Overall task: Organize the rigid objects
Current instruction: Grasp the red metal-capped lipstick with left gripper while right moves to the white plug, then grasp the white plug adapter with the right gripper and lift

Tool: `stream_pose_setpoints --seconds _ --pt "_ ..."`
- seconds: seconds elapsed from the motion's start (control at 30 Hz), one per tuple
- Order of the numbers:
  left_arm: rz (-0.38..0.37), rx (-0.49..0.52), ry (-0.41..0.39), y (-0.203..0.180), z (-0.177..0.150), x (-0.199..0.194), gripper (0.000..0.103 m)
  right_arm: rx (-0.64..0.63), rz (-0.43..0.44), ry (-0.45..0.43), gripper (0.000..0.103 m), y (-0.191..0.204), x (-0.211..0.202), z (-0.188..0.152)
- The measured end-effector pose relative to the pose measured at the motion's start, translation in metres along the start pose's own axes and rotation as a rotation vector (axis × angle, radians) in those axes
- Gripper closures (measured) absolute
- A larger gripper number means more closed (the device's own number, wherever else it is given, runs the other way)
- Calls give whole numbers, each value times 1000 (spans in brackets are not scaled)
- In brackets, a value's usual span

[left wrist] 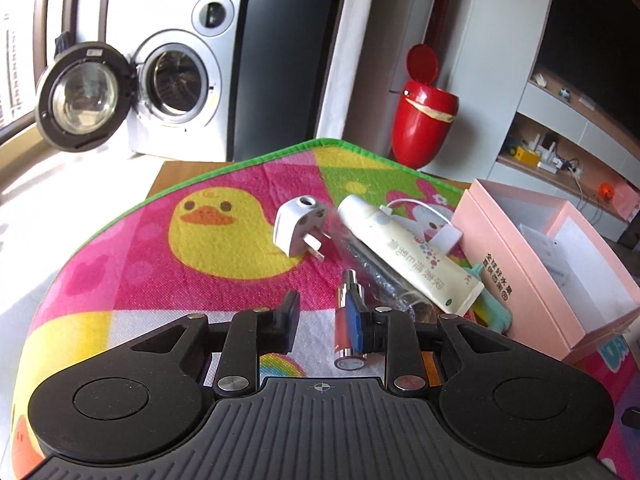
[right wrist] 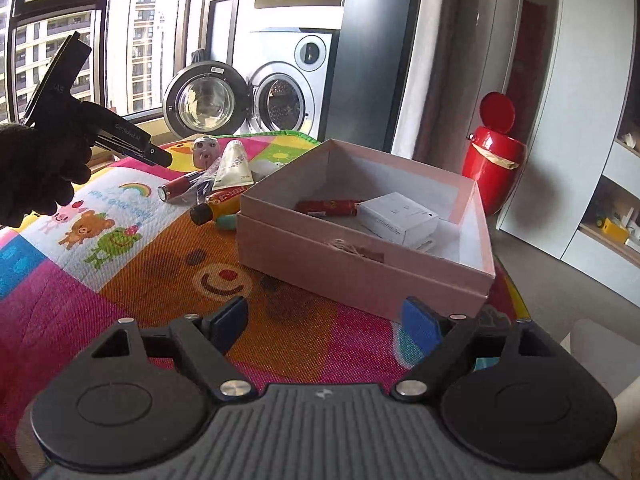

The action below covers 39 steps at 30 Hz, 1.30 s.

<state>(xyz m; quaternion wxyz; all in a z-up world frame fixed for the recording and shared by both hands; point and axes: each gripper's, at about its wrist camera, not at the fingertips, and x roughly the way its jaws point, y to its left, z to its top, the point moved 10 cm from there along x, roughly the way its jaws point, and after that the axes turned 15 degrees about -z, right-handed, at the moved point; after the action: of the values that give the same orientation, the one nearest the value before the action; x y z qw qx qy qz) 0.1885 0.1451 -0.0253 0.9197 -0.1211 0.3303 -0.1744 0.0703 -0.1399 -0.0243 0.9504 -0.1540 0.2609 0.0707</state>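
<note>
At lower centre, the left gripper (left wrist: 330, 320) hovers with jaws apart over a red, chrome-capped lipstick-like tube (left wrist: 347, 330) lying on the colourful cartoon mat (left wrist: 160, 272).

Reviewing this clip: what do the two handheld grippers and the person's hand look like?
Both the left gripper and the right gripper are matte black, with ribbed grey bodies, round side discs, silver rivets and blue finger pads. The hand wears a dark knit glove. No cables show.

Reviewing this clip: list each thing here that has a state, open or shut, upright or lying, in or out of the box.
Left gripper: open, around nothing.
Right gripper: open, empty.
Pink cardboard box: open, lidless.
White small carton: inside the box.
Red tube: lying inside the box.
Cream lotion tube: lying on the mat.
Red bin: lid up.
Washing machine door: open.
</note>
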Motion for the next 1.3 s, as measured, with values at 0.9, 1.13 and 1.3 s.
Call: stream_pose_setpoints --seconds 0.9,1.13,1.3 --pt "16 -23 -98 -18 -82 -58 79 -47 177 81 24 150 132 178" --pt "-14 -70 -113 -12 -83 -57 79 -124 104 131 36 203 195 189" --pt "-26 -87 -119 -11 -83 -57 79 -219 133 123 64 216 193 186"
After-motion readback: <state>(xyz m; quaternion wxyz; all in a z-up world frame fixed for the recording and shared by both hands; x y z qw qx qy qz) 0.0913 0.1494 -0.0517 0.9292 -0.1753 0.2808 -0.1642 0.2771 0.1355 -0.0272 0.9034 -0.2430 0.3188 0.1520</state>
